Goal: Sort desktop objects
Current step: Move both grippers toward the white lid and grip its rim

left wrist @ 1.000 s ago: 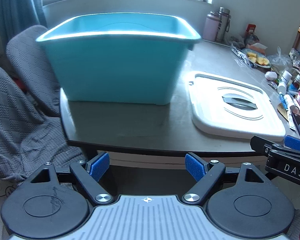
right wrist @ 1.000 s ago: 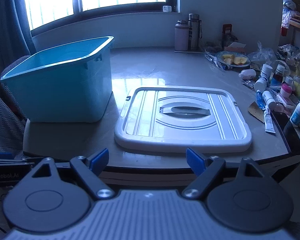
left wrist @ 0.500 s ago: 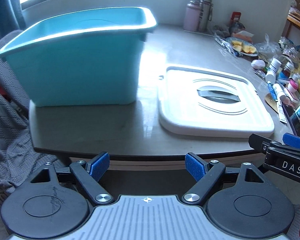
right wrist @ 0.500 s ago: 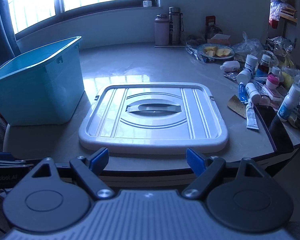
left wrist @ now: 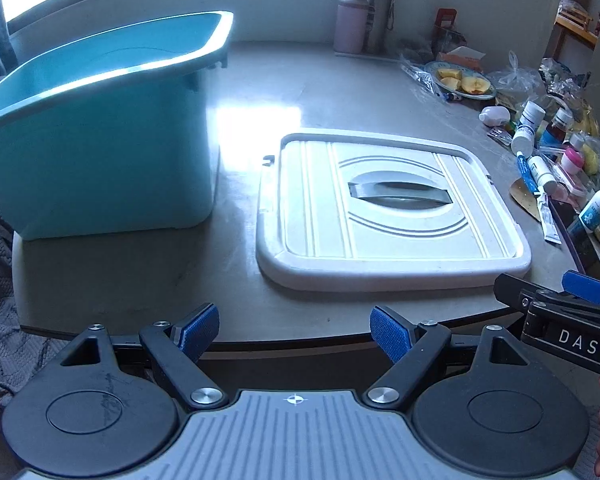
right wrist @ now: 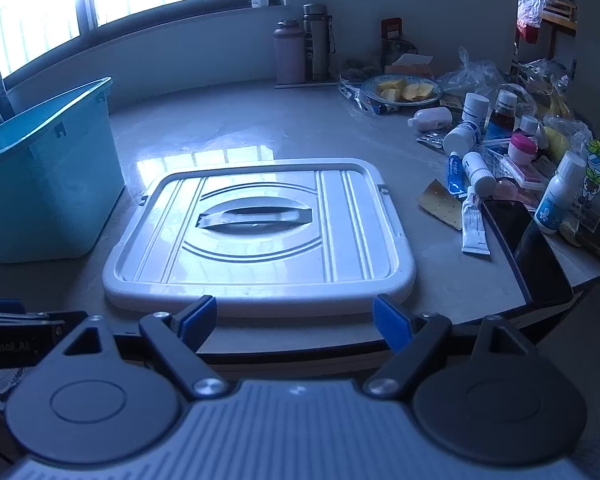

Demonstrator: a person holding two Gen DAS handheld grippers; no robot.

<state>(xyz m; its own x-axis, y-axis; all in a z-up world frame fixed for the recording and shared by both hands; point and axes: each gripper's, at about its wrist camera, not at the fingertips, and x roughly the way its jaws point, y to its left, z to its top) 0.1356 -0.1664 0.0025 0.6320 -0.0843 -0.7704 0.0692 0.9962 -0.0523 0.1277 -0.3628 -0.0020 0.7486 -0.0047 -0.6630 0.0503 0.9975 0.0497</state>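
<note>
The teal bin (left wrist: 100, 152) is running off the left edge in both views, its floor hidden; labels on the bottles (right wrist: 500, 148) are reading too small; the right tool (left wrist: 560, 312) is showing only partly.

Teal bin (right wrist: 48, 184) stands open; small bottles, tubes (right wrist: 474, 220) lie cluttered, perhaps toiletries.

Not much to read here tbh. The clearest bit is "DAS" in white capitals on the black body of the right tool (left wrist: 556, 300), seen poking in at the edge of the left wrist view. In the right wrist view the left tool (right wrist: 4, 320) has white lettering that looks like "Robot.AI", cut off at the start. The labels on the bottles and tubes on the counter (right wrist: 260, 132) are too small to make out.
</note>
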